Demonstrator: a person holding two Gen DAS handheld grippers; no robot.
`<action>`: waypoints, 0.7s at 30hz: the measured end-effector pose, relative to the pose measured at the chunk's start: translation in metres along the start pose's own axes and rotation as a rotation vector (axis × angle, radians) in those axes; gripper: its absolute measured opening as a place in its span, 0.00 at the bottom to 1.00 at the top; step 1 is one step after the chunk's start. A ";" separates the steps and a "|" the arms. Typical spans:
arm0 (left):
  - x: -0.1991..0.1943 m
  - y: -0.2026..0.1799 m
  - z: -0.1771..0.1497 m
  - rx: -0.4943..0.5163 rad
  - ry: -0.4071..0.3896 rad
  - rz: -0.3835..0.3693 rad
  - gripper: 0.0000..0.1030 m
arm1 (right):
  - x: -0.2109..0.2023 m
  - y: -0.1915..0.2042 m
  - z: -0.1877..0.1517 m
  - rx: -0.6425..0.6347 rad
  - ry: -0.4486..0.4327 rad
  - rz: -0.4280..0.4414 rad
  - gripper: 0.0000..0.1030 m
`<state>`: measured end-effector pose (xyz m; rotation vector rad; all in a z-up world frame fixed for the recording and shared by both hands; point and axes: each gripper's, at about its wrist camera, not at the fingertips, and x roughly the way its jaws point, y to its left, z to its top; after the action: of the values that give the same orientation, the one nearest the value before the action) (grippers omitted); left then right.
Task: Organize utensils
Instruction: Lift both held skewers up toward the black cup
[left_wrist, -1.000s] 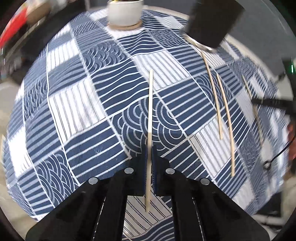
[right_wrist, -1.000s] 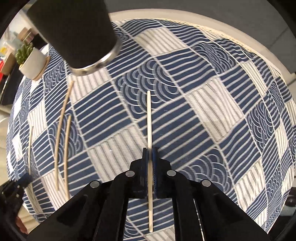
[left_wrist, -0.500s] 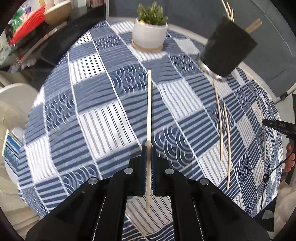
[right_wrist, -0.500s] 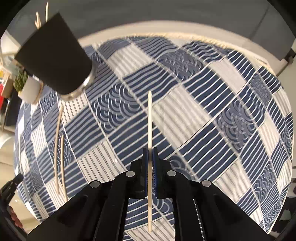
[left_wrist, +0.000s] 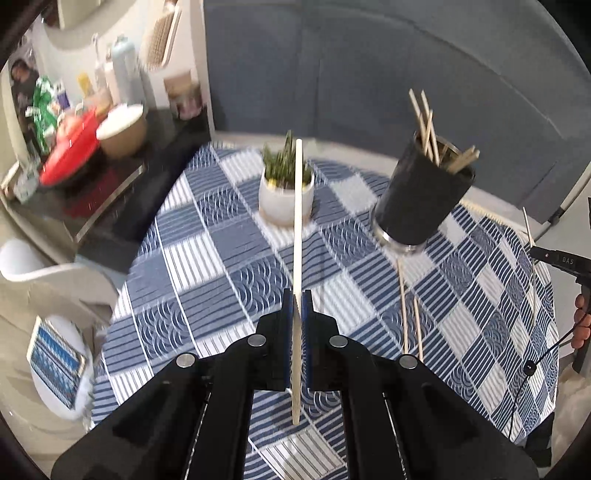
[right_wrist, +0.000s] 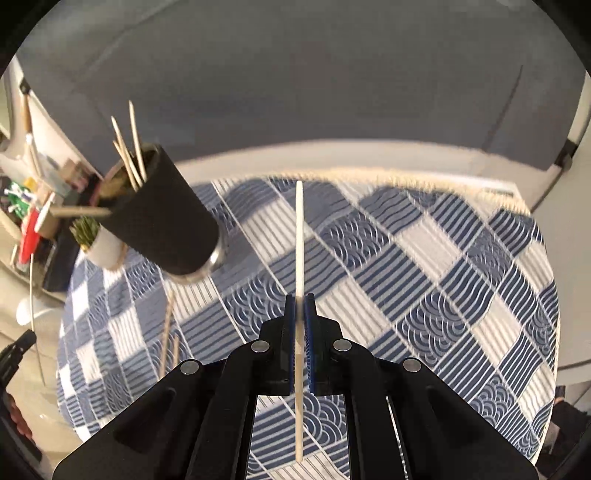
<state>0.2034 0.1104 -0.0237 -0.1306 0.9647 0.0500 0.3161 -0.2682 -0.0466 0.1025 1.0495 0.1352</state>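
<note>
Your left claw (left_wrist: 296, 306) is clamped tight on a chopstick (left_wrist: 297, 221), held up above the table (left_wrist: 207, 280). Your right claw (right_wrist: 300, 306) pinches a second chopstick (right_wrist: 299, 240) the same way, pointing ahead. Off to the side stands the black holder (left_wrist: 421, 199) with sticks in it; two loose chopsticks (left_wrist: 410, 314) lie on the checked cloth just below it, and a potted plant (left_wrist: 286, 192) sits behind.

The left tool (left_wrist: 296, 306) is raised above the desk (left_wrist: 229, 258), its two fingers closed on a chopstick (left_wrist: 296, 221) that runs straight forward between the pads. The right tool (right_wrist: 300, 310) is likewise raised above the desk, its fingers clamped on a second chopstick (right_wrist: 299, 240) pointing forward. Both tools are tilted, looking across the desk.
</note>
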 end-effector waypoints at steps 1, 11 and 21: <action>-0.003 -0.002 0.005 0.006 -0.009 -0.001 0.05 | -0.006 0.000 0.004 0.005 -0.010 0.015 0.04; -0.026 -0.030 0.077 0.087 -0.133 -0.019 0.05 | -0.053 0.017 0.059 0.000 -0.202 0.152 0.04; -0.018 -0.071 0.136 0.180 -0.191 -0.099 0.05 | -0.087 0.049 0.092 -0.130 -0.417 0.314 0.04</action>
<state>0.3118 0.0583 0.0740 -0.0072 0.7672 -0.1131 0.3498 -0.2355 0.0810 0.1690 0.6010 0.4464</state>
